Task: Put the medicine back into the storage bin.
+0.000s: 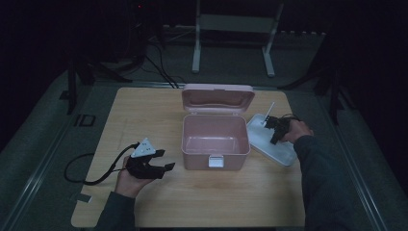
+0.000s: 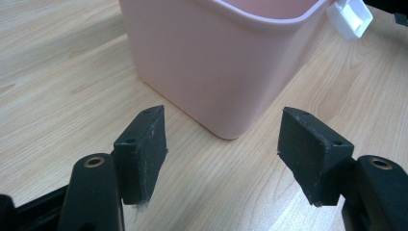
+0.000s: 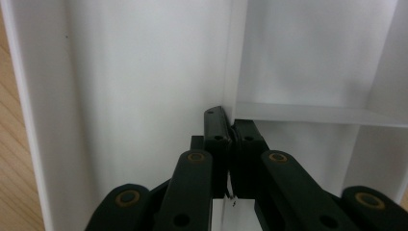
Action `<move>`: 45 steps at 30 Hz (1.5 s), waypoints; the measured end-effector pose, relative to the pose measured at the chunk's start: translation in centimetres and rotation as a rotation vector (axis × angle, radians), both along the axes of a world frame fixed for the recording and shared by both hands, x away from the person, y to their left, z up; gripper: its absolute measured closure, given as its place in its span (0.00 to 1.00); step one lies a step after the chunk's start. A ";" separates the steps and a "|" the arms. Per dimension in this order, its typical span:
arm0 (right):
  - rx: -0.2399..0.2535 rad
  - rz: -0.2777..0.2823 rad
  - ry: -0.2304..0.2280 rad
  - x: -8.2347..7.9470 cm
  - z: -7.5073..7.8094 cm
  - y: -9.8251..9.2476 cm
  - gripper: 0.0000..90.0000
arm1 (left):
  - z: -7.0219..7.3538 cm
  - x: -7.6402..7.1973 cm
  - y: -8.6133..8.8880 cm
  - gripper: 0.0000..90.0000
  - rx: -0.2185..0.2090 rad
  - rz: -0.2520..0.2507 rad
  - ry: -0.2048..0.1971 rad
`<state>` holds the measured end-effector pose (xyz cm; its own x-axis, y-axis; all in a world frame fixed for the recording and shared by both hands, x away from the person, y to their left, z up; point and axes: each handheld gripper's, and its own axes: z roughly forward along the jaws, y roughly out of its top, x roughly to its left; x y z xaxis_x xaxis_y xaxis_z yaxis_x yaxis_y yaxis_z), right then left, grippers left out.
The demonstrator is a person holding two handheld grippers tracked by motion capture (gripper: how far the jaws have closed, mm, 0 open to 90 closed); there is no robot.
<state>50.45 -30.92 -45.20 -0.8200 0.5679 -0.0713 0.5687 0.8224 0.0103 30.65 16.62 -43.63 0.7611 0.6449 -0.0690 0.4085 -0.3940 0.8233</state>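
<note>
Clamping the white divider tray [image 3: 144,72] by its inner wall, the right gripper [image 3: 230,144] (jaws nearly together) holds beside the pink box [image 1: 215,137]; the left gripper [image 2: 223,144] gapes empty.

The right tongs [image 3: 230,144] rise from the bottom centre of the frame, jaws pressed tight together on the thin white divider wall [image 3: 232,72] of a white tray [image 3: 144,72]. That wall runs straight up from the jaw tips to the top edge. Left of it lies a broad, smooth white compartment; right of it, a cross wall [image 3: 317,115] cuts across the middle right, splitting that side into an upper and a lower compartment. At the far left edge, a strip of pale wooden desk [image 3: 12,168] peeks past the tray's rim.
</note>
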 end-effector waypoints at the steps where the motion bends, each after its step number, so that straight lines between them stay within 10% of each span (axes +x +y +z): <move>1: -0.001 0.000 -0.001 0.0 0.0 0.0 0.98 | 0.0 0.0 0.0 0.38 0.001 0.000 -0.001; 20: 0.041 0.009 -0.074 -2.6 1.7 -3.5 1.00 | -0.1 -0.1 0.0 0.38 0.004 0.005 0.003; 32: 0.128 0.052 -0.171 -6.2 6.7 -5.6 1.00 | -0.1 -0.1 -0.1 0.38 0.005 0.004 0.001; 45: 0.260 0.184 -0.212 -9.4 10.6 -3.3 1.00 | 0.0 -0.1 0.0 0.38 0.004 0.005 -0.001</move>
<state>41.10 -34.27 -34.57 -0.8924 0.4340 -0.1232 0.3745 0.8649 0.3342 30.52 16.66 -43.67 0.7578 0.6492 -0.0659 0.4100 -0.3951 0.8220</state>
